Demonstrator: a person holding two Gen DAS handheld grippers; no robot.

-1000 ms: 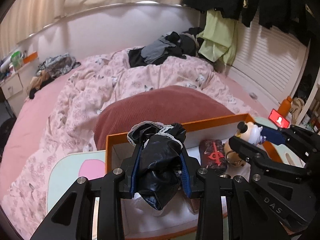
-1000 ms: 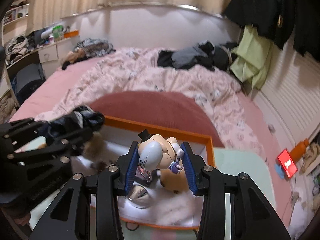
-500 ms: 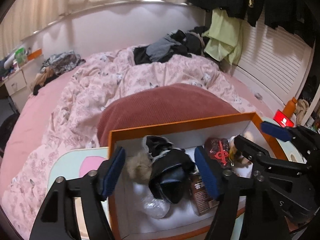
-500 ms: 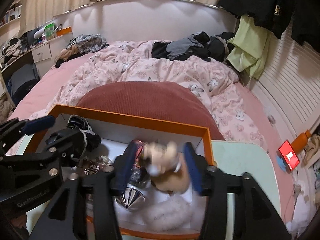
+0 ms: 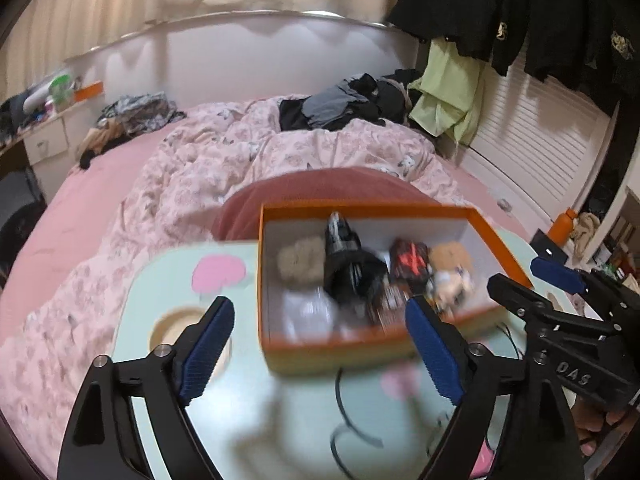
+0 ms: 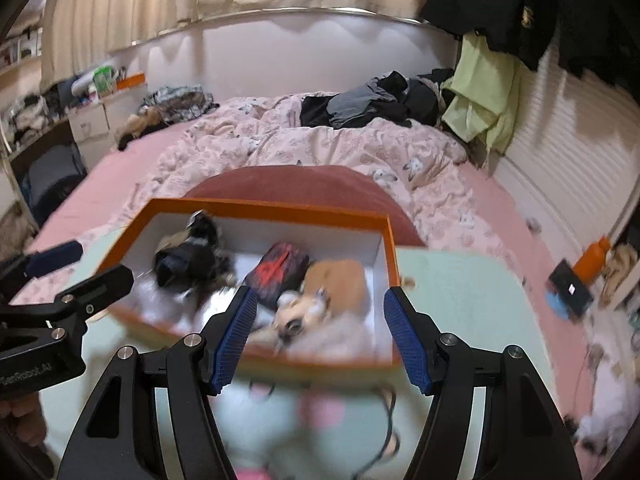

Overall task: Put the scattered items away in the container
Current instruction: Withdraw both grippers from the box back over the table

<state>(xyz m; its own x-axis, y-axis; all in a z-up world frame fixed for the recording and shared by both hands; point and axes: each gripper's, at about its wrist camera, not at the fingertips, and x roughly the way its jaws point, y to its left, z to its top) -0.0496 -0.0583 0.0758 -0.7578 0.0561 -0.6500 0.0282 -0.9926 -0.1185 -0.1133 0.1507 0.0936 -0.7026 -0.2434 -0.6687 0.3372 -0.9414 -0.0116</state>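
The left tool has its jaws spreading wide, and nothing sits between the 2 blue pads; it hangs over the pale green worktop, just short of the near wall of the orange box. The right tool is opening too, less wide, also empty, its pads framing the near right part of the same box from above.

Inside the white-lined box, from left to right in the left wrist view, lie a beige fluffy item, a black cloth bundle, a dark pouch with a red mark and a small figurine in front of a tan plush. All are blurred.

A black cable trails across the worktop in front of the box. Beyond it a dark red cushion rests on a bed with a pink patterned duvet, dark clothes heaped at its far end.
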